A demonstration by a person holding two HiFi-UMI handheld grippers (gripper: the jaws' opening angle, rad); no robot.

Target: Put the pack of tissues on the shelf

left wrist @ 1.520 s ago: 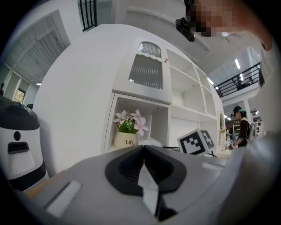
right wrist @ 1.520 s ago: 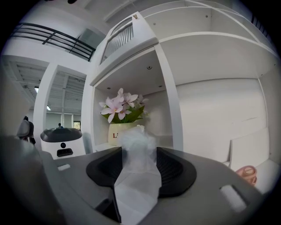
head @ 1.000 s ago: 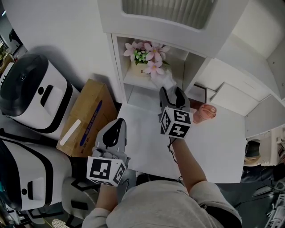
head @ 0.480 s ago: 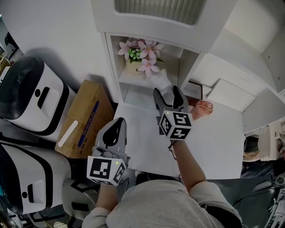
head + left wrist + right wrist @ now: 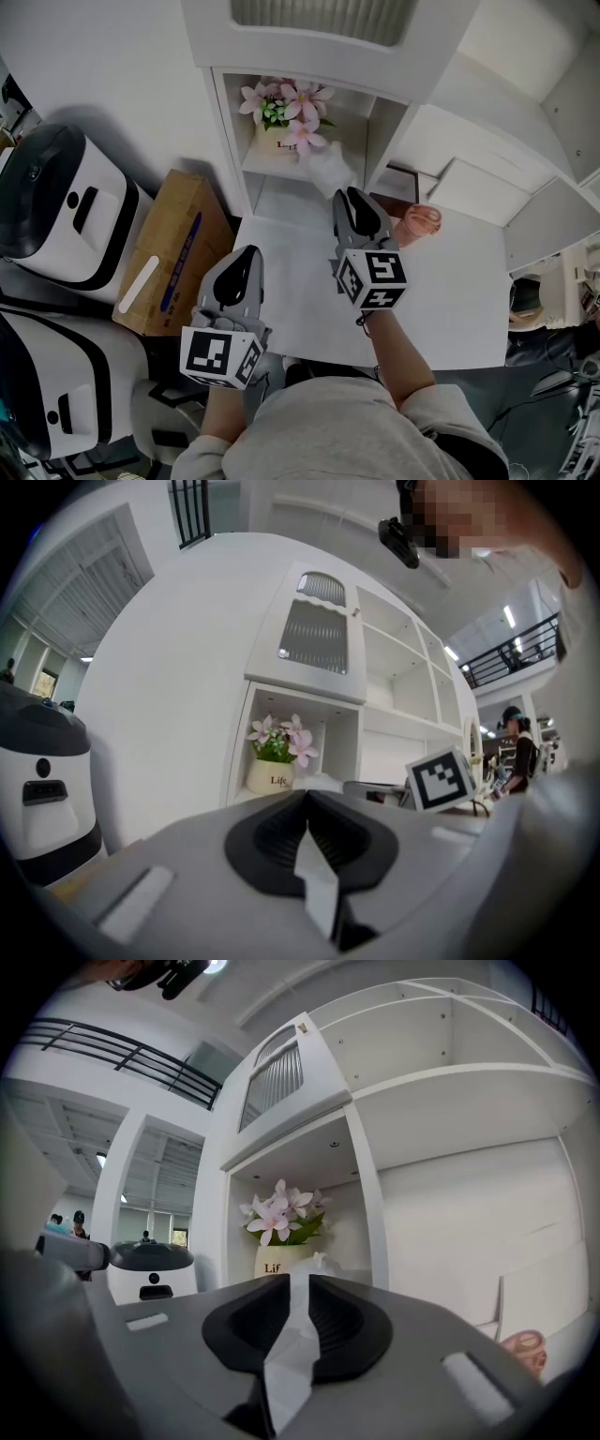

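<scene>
White shelf unit [image 5: 309, 70] behind a white table [image 5: 450, 291]. Right gripper [image 5: 351, 197] is over the table just short of the cubby; its jaws have just been closing, now together, nothing between them. Left gripper [image 5: 247, 255] is closed, empty and idle. Pack of tissues [image 5: 328, 169] sits in the cubby beside the flower pot [image 5: 279, 120]. Placement looks done; only pulling back is left.

I see grey shells with black ribbed pads [image 5: 267, 841] on the left gripper [image 5: 248, 255] and right gripper [image 5: 352, 195], each with a black-and-white marker cube [image 5: 220, 356]. The right's jaws have just been closing, nothing between them. Grey short-sleeved shirt [image 5: 328, 431].
</scene>
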